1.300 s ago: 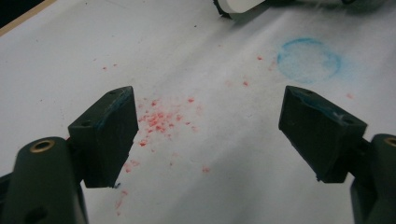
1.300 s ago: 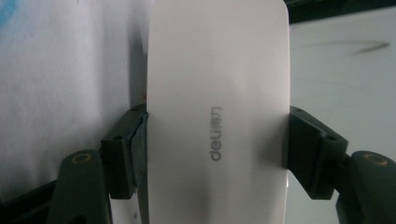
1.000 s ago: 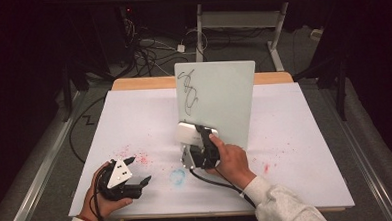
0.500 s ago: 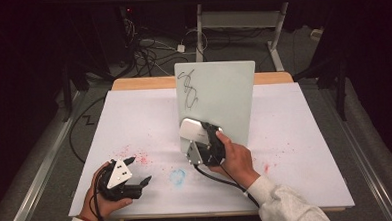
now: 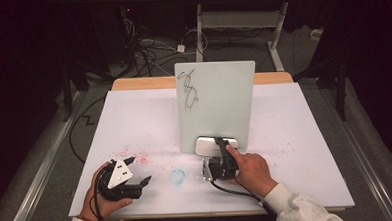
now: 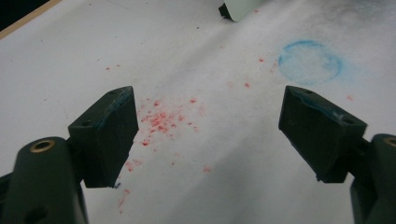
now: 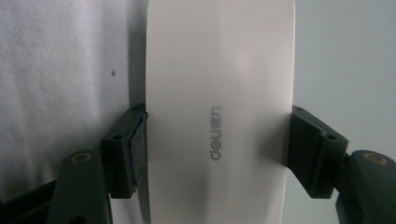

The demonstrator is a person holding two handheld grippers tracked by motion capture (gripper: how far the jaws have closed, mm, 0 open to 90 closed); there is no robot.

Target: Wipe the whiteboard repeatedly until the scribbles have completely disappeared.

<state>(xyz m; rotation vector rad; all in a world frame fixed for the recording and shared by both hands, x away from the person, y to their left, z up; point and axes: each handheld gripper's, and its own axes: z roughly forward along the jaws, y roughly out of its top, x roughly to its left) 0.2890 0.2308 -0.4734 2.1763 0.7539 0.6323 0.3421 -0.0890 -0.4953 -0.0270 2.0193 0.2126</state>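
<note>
One whiteboard (image 5: 217, 105) stands upright near the middle of the white-covered table (image 5: 305, 135), carrying one black scribble (image 5: 188, 89) in its upper left corner. One whiteboard eraser (image 5: 216, 145), pale and oblong with "deli" printed on its back, sits at the foot of the board; in the right gripper view it lies between the two black jaws, both touching its long edges, so the right gripper (image 7: 215, 140) is clamped on the eraser (image 7: 219, 112). The right hand (image 5: 250, 170) holds that gripper (image 5: 220, 157) just below the board's lower edge.

One left gripper (image 5: 136, 170), held in the left hand (image 5: 101, 194) near the table's front left edge, has its jaws spread wide with nothing between them; in the left gripper view (image 6: 208, 135) they frame a scatter of red specks (image 6: 161, 119). One blue ring smudge (image 5: 177, 177) lies on the covering between the two grippers.

Compared with half a second ago, the eraser sits lower, now at the board's bottom edge instead of partway up its face. The left gripper has not shifted.
</note>
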